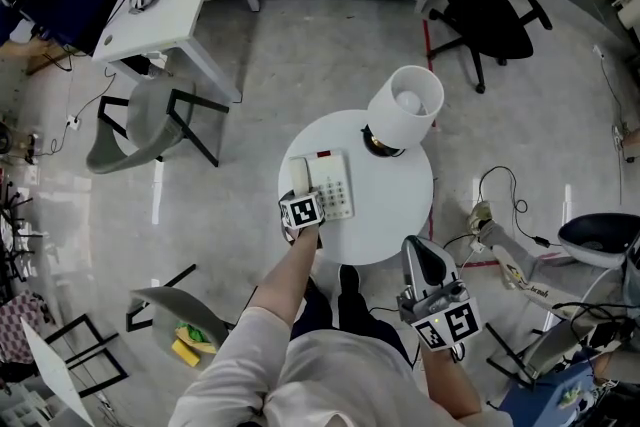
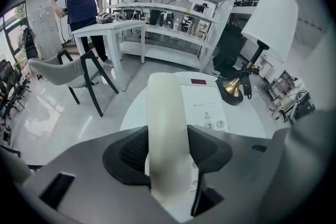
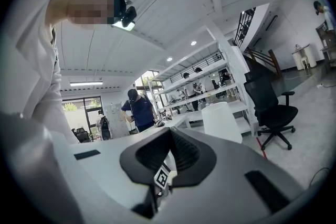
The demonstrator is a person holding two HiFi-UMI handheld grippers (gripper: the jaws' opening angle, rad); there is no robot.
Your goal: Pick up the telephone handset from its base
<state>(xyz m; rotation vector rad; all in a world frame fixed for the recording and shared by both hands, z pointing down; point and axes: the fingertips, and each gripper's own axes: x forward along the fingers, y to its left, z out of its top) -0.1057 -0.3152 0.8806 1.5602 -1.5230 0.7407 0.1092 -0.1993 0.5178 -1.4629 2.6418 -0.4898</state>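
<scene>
Handset point(image 1: 297, 177): cream-white, long, smooth-backed. Lies flat in its cradle along the left edge of the base point(image 1: 334, 185), not lifted. Left gripper point(image 2: 169, 144) pads sit against both its long sides at the near end.

Base: white, flat, rectangular, with a keypad and a small red window at the far end. It rests on a round white table point(image 1: 400, 215).

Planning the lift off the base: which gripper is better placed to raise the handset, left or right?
Left. The left gripper has its jaws against both sides of the handset on its base; the right gripper is shut, empty, away from it.
</scene>
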